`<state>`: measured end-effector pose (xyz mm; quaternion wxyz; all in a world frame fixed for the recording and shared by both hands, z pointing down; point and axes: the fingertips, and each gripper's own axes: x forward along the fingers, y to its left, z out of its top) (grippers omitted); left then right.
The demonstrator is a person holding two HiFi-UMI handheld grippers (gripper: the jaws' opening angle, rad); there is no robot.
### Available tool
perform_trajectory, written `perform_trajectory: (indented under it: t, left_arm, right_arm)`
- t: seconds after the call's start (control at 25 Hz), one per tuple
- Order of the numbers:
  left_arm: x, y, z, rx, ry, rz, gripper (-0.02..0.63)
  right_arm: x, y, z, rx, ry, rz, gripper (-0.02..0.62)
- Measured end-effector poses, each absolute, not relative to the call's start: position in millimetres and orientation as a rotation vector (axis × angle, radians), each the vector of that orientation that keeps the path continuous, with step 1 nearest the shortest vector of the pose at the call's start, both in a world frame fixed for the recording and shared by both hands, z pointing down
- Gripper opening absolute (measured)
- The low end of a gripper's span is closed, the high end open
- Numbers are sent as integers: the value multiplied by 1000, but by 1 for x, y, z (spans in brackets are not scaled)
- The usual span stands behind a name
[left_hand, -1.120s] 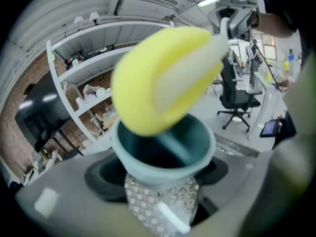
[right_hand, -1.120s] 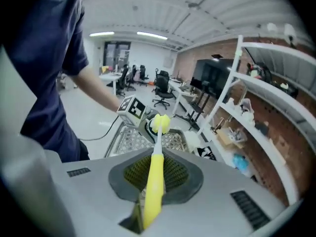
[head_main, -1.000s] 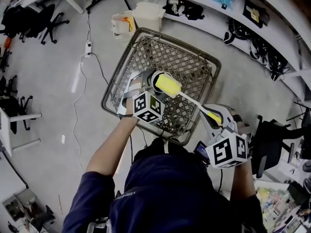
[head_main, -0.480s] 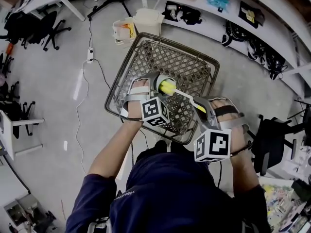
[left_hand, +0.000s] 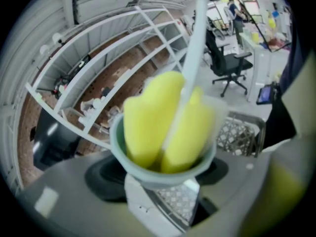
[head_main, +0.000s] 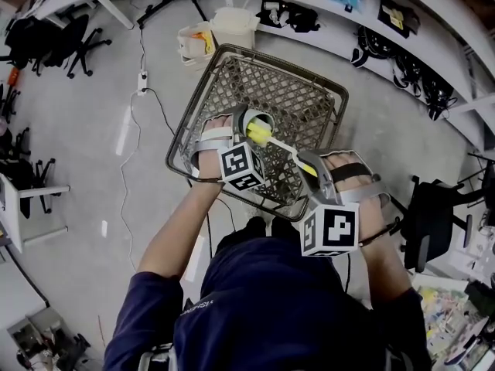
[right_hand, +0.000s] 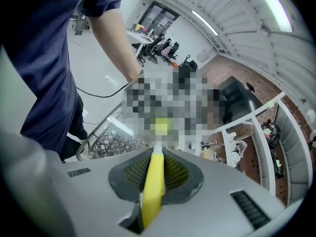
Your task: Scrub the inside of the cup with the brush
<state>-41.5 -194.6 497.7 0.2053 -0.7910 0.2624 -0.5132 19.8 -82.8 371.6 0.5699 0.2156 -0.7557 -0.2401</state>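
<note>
My left gripper (head_main: 246, 134) is shut on a pale green cup (left_hand: 148, 174), held tilted above the wire basket (head_main: 229, 60). The brush's yellow sponge head (left_hand: 165, 125) sits inside the cup and sticks out past its rim. Its white stem (left_hand: 195, 38) runs up and out of the left gripper view. In the head view the cup (head_main: 250, 118) holds the sponge (head_main: 261, 134), and the stem slants right to my right gripper (head_main: 311, 168). That gripper (right_hand: 152, 201) is shut on the brush's yellow handle (right_hand: 154, 179). The cup's bottom is hidden.
The metal wire basket stands on the grey floor below both grippers. White containers (head_main: 230, 26) sit beyond its far edge. A cable (head_main: 128, 122) trails on the floor at left. Shelves with gear (head_main: 387, 45) run along the right, and office chairs (head_main: 429, 222) stand nearby.
The right gripper moved left toward the left one, pushing the sponge head from outside the rim down into the cup. Both hands shifted slightly up over the basket.
</note>
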Motion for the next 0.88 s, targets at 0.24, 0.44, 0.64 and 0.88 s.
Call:
perform_trajectory:
  t: [0.24,0.44,0.64,0.88]
  left_arm:
    - [-39,-187,492,-2196,716,-1420,374]
    - [-40,-189,489,-2181,722,-1425,374]
    - [-39,-186,493,-2164,707,-1451,374]
    - [-35,-182,493,-2126,678,-1456,374]
  right_arm:
    - [33,-91,372,530,-1786,-528,31]
    - [37,-86,383,537,-1794,-509,31]
    - [25,-76,378,518,-1801,-547,31]
    - [42,-86,380,546,-1782,-485,31]
